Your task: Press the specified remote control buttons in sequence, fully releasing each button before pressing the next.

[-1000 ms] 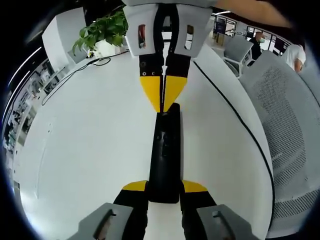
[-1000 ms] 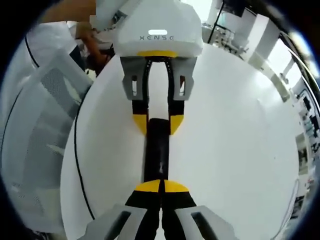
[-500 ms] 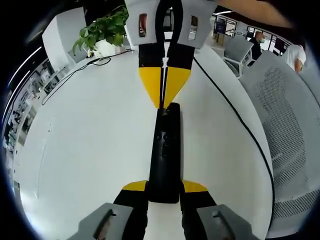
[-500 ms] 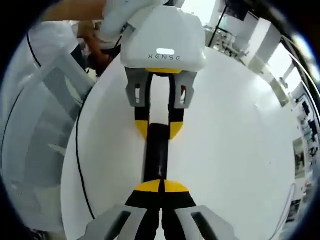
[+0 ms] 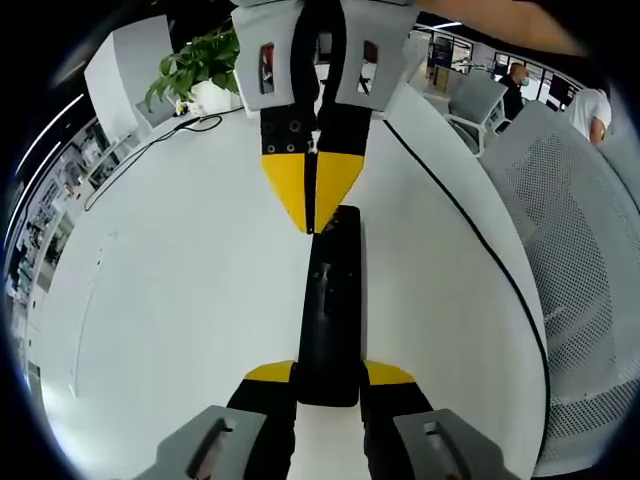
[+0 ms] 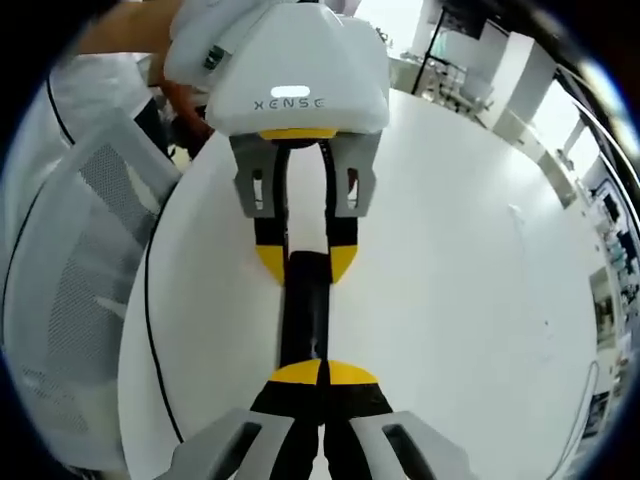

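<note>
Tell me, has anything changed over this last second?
The right gripper, jaws together, has slid its tip slightly sideways over the far end of the black remote. The left gripper still clamps the remote's other end on the white table; the remote hasn't moved.

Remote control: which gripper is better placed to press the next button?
Right, probably. The right gripper, jaws closed, points at the remote control top face, while the left gripper clamps its near end to steady it.
</note>
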{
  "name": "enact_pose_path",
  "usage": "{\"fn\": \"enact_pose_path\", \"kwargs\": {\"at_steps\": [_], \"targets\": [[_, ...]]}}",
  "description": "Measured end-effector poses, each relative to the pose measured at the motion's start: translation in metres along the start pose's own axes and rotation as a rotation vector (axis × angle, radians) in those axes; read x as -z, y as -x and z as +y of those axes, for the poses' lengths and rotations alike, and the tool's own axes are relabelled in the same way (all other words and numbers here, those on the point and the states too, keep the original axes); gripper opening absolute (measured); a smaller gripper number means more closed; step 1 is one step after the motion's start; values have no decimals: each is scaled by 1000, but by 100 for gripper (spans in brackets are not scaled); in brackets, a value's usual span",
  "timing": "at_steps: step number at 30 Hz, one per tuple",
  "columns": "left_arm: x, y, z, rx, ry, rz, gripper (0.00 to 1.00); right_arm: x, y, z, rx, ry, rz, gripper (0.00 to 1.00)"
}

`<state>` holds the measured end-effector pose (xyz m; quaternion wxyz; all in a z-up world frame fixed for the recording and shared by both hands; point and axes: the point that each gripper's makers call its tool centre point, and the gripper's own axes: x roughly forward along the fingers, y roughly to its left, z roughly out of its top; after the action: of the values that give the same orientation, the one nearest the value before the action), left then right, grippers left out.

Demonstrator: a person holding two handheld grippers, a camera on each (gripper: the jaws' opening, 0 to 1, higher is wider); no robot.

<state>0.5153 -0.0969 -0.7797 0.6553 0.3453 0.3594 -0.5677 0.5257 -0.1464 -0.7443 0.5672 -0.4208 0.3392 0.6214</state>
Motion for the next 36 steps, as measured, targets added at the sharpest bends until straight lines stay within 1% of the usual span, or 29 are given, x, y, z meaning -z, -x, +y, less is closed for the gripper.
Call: {"fn": "enact_pose_path", "kwargs": {"at_steps": [8, 22, 36], "targets": [[-1, 0, -1, 2, 1, -4, 24, 4, -8, -6, -30, -30, 1, 0], [-1, 1, -1, -5, 4, -11, 24, 2, -20, 1, -88, -19, 19, 0], [-2, 1, 0, -8, 4, -14, 24, 0, -26, 3, -109, -16, 26, 0]]}}
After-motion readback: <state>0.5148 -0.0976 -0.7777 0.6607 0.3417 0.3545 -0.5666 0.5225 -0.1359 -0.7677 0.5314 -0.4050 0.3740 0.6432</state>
